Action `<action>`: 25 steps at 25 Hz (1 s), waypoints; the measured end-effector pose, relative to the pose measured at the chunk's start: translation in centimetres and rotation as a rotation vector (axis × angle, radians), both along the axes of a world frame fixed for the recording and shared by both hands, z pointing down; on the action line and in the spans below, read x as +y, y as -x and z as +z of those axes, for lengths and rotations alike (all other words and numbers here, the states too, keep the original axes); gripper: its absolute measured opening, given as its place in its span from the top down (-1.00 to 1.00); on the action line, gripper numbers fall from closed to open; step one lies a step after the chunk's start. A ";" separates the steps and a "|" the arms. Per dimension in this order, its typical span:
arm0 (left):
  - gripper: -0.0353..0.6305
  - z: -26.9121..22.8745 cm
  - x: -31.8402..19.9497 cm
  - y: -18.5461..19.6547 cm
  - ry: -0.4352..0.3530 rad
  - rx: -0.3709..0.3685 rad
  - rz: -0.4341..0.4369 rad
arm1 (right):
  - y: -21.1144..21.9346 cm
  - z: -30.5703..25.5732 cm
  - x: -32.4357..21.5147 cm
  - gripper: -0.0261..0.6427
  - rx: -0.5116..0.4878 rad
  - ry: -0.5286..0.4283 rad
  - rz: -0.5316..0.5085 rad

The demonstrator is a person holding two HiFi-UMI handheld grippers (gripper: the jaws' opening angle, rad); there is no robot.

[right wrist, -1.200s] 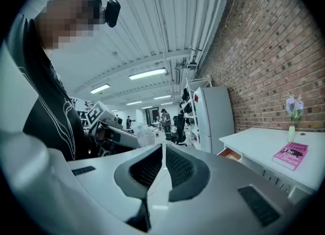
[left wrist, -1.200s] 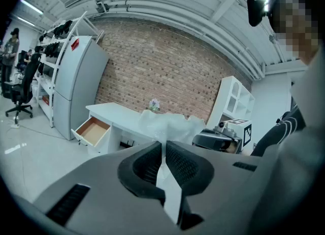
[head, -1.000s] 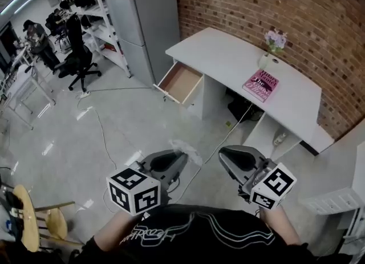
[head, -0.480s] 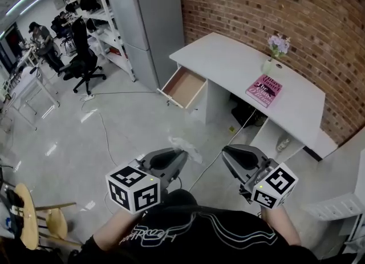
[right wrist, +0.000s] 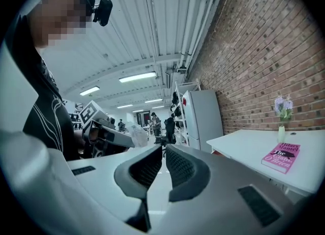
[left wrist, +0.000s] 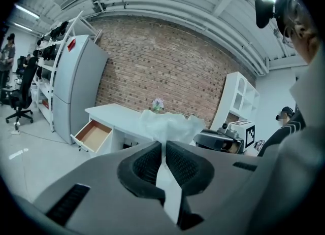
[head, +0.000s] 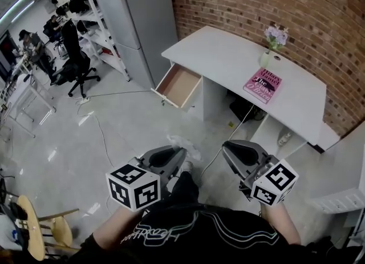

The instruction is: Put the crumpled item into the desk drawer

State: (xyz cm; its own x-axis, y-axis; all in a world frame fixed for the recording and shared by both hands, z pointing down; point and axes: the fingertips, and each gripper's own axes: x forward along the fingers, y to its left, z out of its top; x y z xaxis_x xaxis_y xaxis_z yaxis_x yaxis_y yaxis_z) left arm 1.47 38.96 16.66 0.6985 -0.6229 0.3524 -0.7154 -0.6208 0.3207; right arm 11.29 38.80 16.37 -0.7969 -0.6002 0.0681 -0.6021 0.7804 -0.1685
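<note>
Grey jaws of the left gripper point(head: 178, 155) are clamped nearly together on the crumpled item point(head: 183, 144), a pale, translucent wad whose bulk sticks out beyond the jaw tips, held in the air over the floor. In the left gripper view the wad fans out above the pads. The right gripper point(head: 231, 149) sits just beside it, jaws drawn to a narrow slit with nothing between them. Ahead and well apart, the drawer point(head: 178, 85) stands pulled open at the left end of the white desk point(head: 239, 63). A pink book point(head: 262, 82) and a vase point(head: 266, 59) rest on the desk by the brick wall point(head: 285, 0).
</note>
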 end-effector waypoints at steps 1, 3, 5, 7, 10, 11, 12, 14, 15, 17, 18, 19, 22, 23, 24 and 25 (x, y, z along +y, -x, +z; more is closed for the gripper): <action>0.77 0.2 -0.9 -0.1 0.006 0.002 0.004 | -0.1 0.2 -0.8 0.76 0.002 0.004 0.005; 0.77 0.4 -3.0 -0.2 0.019 0.010 0.013 | -0.1 0.5 -2.7 0.76 0.007 0.014 0.016; 0.77 0.9 -5.2 0.0 0.032 0.016 0.022 | 0.1 1.0 -4.8 0.76 0.013 0.027 0.027; 0.77 1.7 -7.9 0.4 0.047 0.021 0.026 | 0.4 1.9 -7.3 0.76 0.020 0.043 0.036; 0.77 3.4 -12.7 1.5 0.070 0.013 0.029 | 1.4 3.8 -12.0 0.76 0.021 0.077 0.047; 0.77 3.9 -14.5 1.9 0.083 0.011 0.030 | 1.8 4.4 -13.7 0.76 0.020 0.093 0.049; 0.77 4.5 -16.4 2.2 0.099 0.011 0.032 | 2.2 5.0 -15.4 0.76 0.019 0.112 0.052; 0.77 5.7 -20.3 2.8 0.136 0.010 0.035 | 3.0 6.2 -19.1 0.76 0.017 0.151 0.057; 0.77 6.3 -22.3 3.1 0.153 0.008 0.036 | 3.4 6.8 -21.1 0.76 0.017 0.168 0.058; 0.77 7.5 -26.5 3.8 0.181 0.005 0.038 | 4.4 8.1 -25.2 0.76 0.023 0.198 0.061; 0.77 8.2 -28.7 4.3 0.193 0.005 0.037 | 4.9 8.8 -27.3 0.76 0.028 0.212 0.062; 0.77 8.9 -30.9 4.8 0.206 0.006 0.036 | 5.4 9.5 -29.4 0.76 0.035 0.226 0.063; 0.77 11.2 -37.1 6.6 0.247 0.003 0.032 | 7.1 11.5 -35.4 0.76 0.056 0.273 0.064; 0.77 12.1 -38.9 7.1 0.263 -0.003 0.031 | 7.7 12.2 -37.2 0.76 0.061 0.289 0.063; 0.77 13.0 -40.5 7.6 0.278 -0.008 0.030 | 8.2 12.9 -38.8 0.76 0.067 0.305 0.062; 0.77 13.8 -42.1 8.1 0.293 -0.013 0.028 | 8.6 13.5 -40.3 0.76 0.075 0.320 0.062</action>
